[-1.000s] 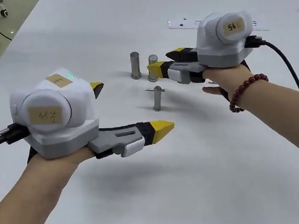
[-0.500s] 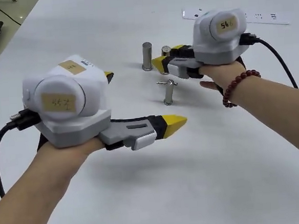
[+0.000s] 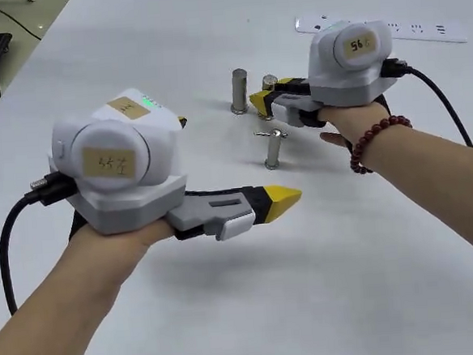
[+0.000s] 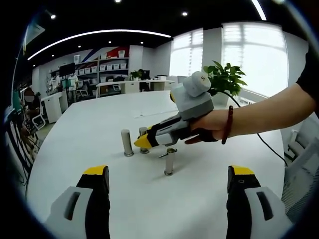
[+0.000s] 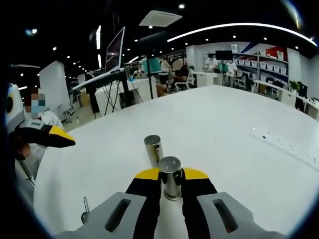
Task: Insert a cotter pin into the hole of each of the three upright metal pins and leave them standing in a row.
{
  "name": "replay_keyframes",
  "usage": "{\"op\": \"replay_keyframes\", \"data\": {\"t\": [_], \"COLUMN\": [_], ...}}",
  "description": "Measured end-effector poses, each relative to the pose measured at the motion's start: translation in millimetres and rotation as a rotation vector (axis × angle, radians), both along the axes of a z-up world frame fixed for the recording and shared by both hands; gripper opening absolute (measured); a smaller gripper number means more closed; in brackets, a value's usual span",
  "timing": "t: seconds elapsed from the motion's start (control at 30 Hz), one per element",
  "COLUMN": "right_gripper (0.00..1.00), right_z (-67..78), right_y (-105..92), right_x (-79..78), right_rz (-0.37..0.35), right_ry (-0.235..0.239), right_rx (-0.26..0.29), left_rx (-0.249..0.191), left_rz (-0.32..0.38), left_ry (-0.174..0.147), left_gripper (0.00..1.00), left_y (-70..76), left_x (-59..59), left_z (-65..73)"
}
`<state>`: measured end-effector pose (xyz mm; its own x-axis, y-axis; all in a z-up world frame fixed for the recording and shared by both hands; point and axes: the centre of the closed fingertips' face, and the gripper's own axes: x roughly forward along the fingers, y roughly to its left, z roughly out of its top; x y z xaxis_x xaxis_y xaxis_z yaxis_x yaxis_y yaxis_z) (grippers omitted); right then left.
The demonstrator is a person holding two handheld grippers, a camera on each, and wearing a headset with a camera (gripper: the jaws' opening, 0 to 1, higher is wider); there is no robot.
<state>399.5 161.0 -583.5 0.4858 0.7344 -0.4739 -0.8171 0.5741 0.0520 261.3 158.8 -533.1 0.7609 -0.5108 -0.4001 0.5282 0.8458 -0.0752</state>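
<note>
Steel on a white table (image 3: 371,249): we see the three pins keep their layout over the last second, though the headset has swung; the right gripper (image 3: 268,96) stays pinched on the bare pin (image 5: 170,172) just behind the cottered pin (image 3: 273,149); a second bare pin (image 3: 239,91) stands behind and left of it; we judge one done, two waiting. The left gripper (image 3: 231,159) hangs spread and empty, nearer us than the cottered pin; the right gripper view shows both jaws touching the bare pin, half hidden from the head view; the left gripper view shows the cotter pin (image 4: 163,155) crosswise.
</note>
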Motion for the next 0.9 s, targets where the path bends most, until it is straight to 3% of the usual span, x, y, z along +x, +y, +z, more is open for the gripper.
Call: {"op": "replay_keyframes", "data": {"t": [0.2,0.47,0.9], "right_gripper": [0.09,0.08,0.09], "right_z": [-0.2,-0.6,8.4], "right_y": [-2.3,-12.6,-60.9], "right_x": [4.7,6.9,-1.1], "right_rz": [-0.010,-0.036,-0.079], "right_ry": [-0.005,-0.008,-0.029], "right_rx": [-0.011,-0.036,-0.071], "left_rx": [0.001,0.003,-0.023], "left_rz": [0.004,-0.007,-0.016], "left_ry": [-0.005,0.012,-0.004], "left_gripper": [0.98,0.98,0.99], "left_y": [1.0,-1.9,-6.6], "left_x": [0.4,-1.8,-2.9], "left_z": [1.2,-2.9,3.6]}}
